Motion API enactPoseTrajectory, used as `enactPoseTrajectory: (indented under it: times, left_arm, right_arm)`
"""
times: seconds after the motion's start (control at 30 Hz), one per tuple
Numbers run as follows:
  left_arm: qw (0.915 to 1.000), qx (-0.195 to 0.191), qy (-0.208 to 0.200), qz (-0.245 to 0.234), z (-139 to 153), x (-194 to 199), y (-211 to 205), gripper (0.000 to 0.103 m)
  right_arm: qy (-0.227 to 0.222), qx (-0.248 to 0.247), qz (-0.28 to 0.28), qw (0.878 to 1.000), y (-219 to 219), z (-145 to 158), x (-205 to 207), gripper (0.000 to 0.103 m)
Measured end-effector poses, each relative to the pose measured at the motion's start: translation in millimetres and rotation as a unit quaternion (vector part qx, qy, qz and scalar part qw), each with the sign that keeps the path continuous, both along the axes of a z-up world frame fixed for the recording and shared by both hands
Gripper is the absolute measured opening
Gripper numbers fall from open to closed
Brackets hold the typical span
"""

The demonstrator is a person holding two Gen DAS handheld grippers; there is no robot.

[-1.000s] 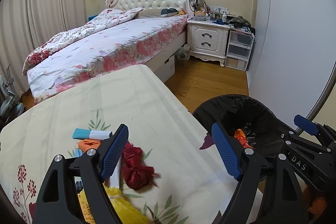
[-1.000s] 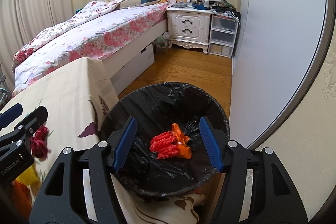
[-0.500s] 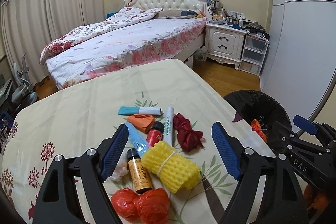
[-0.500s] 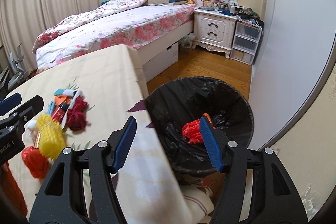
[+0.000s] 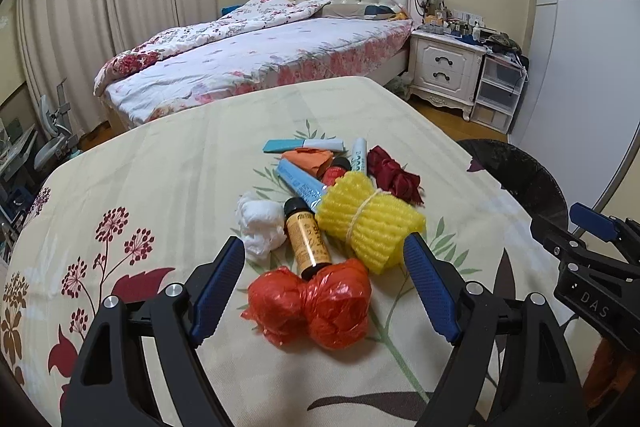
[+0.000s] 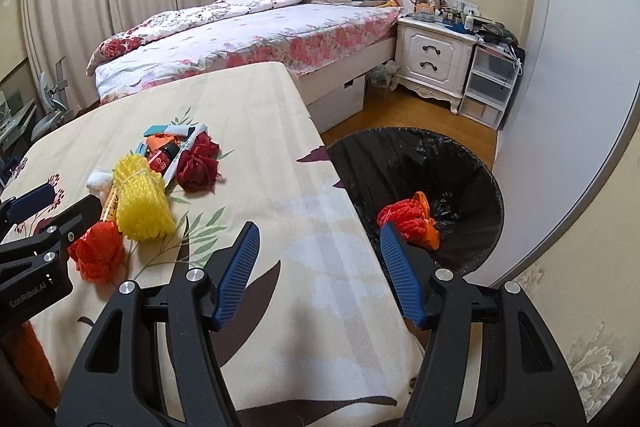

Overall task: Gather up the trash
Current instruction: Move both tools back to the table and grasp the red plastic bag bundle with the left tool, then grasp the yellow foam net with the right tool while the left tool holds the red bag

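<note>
A pile of trash lies on the floral tablecloth: a red plastic wad, a yellow foam net, a brown bottle, a white tissue wad, a dark red cloth, tubes and orange paper. My left gripper is open and empty, its jaws either side of the red wad. My right gripper is open and empty over the table's right edge. The black-lined bin stands right of the table and holds red and orange trash.
A bed stands behind the table, with a white nightstand and plastic drawers to its right. A white wardrobe wall stands behind the bin. The pile also shows in the right wrist view.
Both grippers swung left, away from the bin and back over the table. My left gripper has come close to the pile, with the red wad now between its open jaws.
</note>
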State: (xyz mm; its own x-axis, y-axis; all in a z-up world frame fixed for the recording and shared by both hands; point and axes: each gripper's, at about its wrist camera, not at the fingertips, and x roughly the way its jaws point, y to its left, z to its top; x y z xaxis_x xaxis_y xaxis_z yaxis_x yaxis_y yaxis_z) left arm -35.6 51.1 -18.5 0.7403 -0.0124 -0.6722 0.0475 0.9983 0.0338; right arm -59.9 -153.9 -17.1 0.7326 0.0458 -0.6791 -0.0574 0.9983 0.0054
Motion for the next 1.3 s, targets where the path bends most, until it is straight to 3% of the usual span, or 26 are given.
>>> enactPoseTrajectory:
  times: [0.57,0.63,0.93,1.3]
  left_arm:
    - [0.9985,-0.028,0.047,0.003,-29,1,17,0.078]
    - [0.9985,-0.027,0.047,-0.003,-29,-1,15,0.071]
    - [0.9989,-0.027,0.031,-0.02,-23,-17,15,0.068]
    - [0.9995,-0.02,0.012,0.023,-12,-22,53,0.068]
  right_arm:
    - [0.013,0.001,0.016,1.0,9,-15,-4,0.062]
    - [0.014,0.0,0.018,1.0,10,-15,-3,0.062]
    - [0.013,-0.006,0.032,0.999,23,-12,-1,0.062]
    - [0.004,-0.004,0.064,0.998,50,0,6,0.061]
